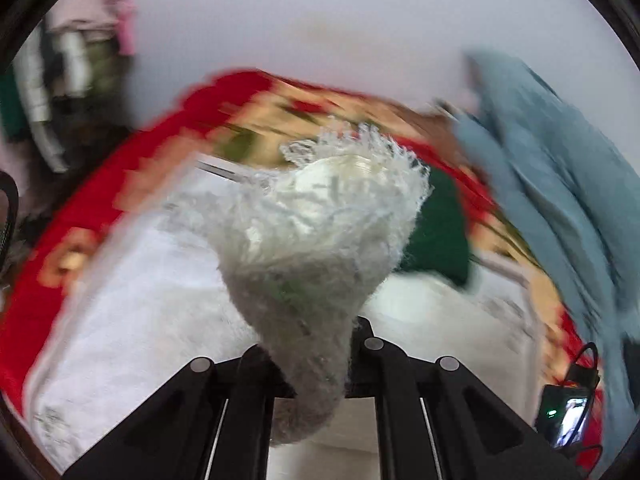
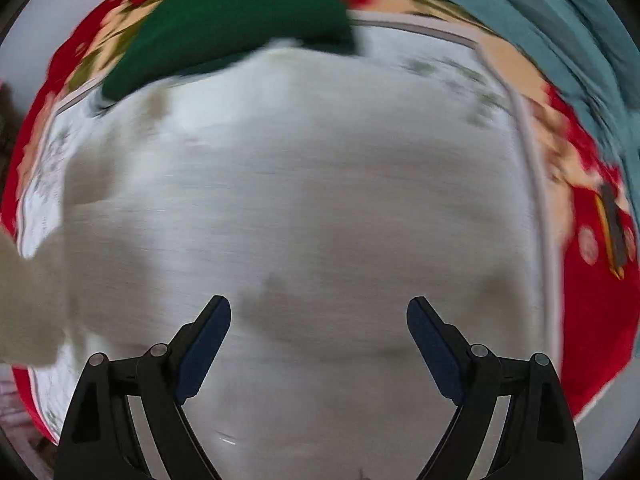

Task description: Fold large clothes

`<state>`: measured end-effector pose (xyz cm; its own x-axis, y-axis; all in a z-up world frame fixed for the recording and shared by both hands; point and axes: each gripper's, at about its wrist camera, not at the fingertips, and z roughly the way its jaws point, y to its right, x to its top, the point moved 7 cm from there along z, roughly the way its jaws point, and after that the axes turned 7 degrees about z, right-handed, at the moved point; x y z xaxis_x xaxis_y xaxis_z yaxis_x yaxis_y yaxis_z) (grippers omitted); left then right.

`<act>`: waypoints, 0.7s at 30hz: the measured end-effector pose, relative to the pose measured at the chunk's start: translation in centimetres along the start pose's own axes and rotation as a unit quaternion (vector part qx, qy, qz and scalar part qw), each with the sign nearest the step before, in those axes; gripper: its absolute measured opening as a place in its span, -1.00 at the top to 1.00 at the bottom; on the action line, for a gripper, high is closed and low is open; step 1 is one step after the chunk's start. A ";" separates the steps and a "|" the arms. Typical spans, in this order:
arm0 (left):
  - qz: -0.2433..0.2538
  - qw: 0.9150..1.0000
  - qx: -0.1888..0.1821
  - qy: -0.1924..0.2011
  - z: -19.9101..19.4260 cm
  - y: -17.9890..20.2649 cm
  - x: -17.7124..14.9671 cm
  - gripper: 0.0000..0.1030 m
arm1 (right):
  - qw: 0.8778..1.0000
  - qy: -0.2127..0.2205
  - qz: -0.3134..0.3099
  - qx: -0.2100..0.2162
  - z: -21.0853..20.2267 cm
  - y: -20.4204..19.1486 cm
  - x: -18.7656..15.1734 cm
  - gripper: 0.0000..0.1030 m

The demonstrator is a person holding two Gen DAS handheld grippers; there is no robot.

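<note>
Left gripper (image 1: 310, 354) is clamped on a bunched fold of the white fluffy garment (image 1: 320, 224), centre frame. Right gripper (image 2: 319, 320) is spread wide, empty, above the garment's flat spread. Both views blurred.

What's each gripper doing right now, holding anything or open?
Left gripper: closed on a bunched fold of the fuzzy white garment.
Right gripper: open, holding nothing, above the white garment.
</note>
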<state>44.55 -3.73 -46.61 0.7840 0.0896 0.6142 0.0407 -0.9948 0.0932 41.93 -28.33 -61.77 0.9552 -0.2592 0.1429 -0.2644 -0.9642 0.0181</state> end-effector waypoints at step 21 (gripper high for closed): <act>0.065 0.985 -0.050 -0.152 6.0 14.0 -8.0 -0.97 | 0.982 -0.035 0.166 0.087 -0.4 21.5 0.0 -0.77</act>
<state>42.58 -18.62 -54.93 0.9286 -0.0718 0.3641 -0.1216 -0.9858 0.1156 36.24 -49.03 -60.96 0.8284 -0.5585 0.0434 -0.5424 -0.8190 -0.1873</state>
